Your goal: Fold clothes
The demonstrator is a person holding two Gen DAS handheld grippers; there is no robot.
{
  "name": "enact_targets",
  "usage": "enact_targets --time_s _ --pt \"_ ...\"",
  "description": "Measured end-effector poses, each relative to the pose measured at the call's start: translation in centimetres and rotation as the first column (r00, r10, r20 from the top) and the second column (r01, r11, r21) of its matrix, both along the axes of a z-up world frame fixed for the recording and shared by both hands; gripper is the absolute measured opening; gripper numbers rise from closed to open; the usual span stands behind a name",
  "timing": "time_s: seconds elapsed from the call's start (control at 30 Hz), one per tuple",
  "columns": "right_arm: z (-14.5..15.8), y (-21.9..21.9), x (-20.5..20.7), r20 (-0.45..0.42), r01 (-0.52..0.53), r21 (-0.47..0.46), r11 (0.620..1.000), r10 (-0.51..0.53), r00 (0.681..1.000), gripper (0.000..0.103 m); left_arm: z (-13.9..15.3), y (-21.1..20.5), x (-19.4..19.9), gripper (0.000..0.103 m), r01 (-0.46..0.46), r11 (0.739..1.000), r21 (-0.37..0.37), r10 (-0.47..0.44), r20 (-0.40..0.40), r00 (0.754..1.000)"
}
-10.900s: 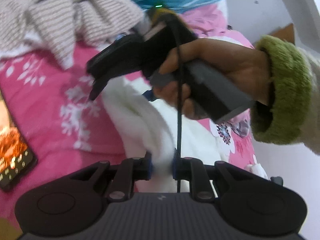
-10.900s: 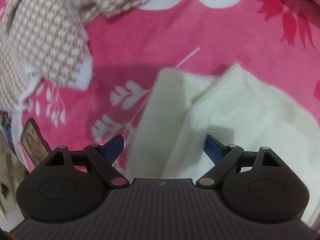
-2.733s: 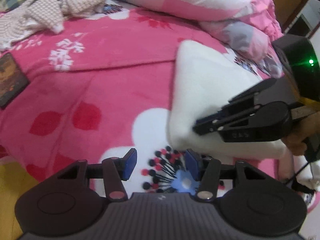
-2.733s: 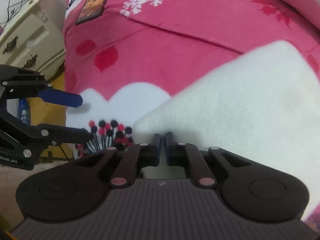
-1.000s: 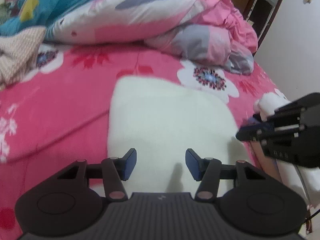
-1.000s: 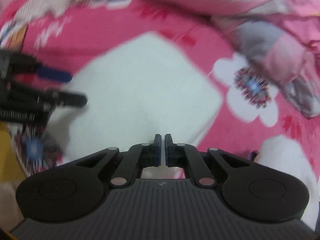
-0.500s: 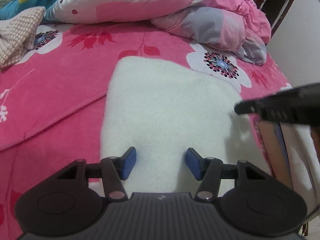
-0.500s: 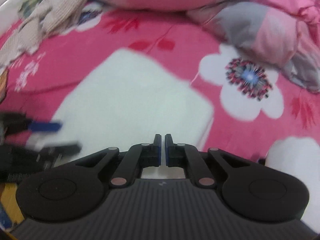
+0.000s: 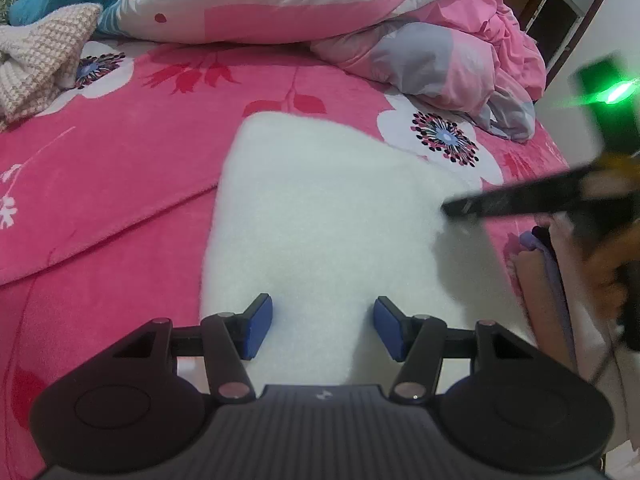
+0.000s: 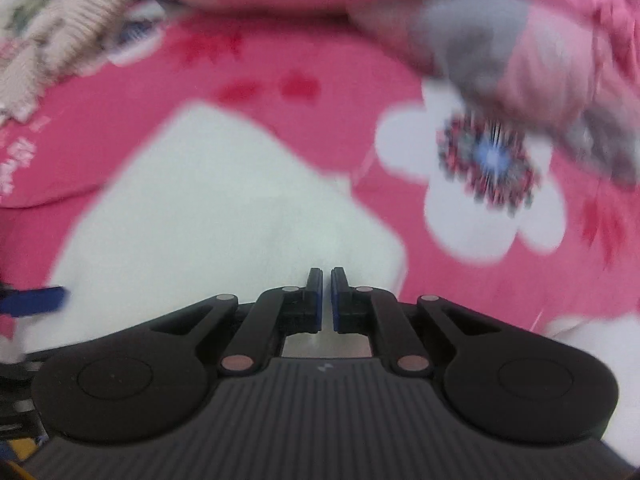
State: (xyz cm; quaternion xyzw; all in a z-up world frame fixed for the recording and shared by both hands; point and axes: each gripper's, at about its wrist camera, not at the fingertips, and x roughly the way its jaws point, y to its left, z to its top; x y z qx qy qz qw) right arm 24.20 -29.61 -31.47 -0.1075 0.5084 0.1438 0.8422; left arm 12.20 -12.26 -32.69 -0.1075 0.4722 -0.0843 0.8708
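Note:
A folded white fleece garment [image 9: 320, 216] lies flat on the pink flowered bedspread [image 9: 120, 168]. My left gripper [image 9: 323, 328] hovers open over the garment's near edge, its blue pads apart with only fabric below them. My right gripper [image 10: 326, 300] is shut with nothing between its pads, over the garment [image 10: 224, 216] near its right corner. In the left wrist view the right gripper [image 9: 452, 210] comes in blurred from the right, its tip at the garment's right edge, a hand [image 9: 612, 264] holding it.
A pink and grey quilt [image 9: 440, 52] and a large pillow [image 9: 256, 0] are heaped along the far side. A beige knitted garment [image 9: 36, 64] lies far left. A folded stack [image 9: 548, 272] sits at the bed's right edge, a doorway [image 9: 560, 12] beyond.
The right gripper has swept across and down toward the garment's right side, staying shut. The left gripper has stayed over the near edge with its jaws open as before.

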Motion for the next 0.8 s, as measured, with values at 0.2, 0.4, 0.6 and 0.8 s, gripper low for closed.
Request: enact_targets --time_s 0.2,0.4,0.6,0.8 --pt "-1.6 -0.6 0.2 -0.033 0.032 0.022 0.999 -0.031 0.999 0.003 0.2 0.4 0.3 0.058 0.015 1.0 -0.014 -0.015 -0.021 1.0" --pt "-1.7 -0.8 0.5 -0.044 0.05 0.035 0.998 -0.048 0.998 0.004 1.4 2.1 1.8 0.061 -0.046 0.998 -0.041 0.039 -0.153 0.987" --pt "-1.7 -0.7 0.7 -0.059 0.075 0.03 0.997 -0.073 0.996 0.004 1.6 2.9 3.7 0.068 -0.067 0.997 0.031 0.074 -0.301 0.951" --pt "-1.0 -0.8 1.1 -0.087 0.096 0.041 0.995 -0.092 0.992 0.004 1.7 2.1 4.4 0.071 -0.032 0.992 0.12 0.07 -0.323 0.944"
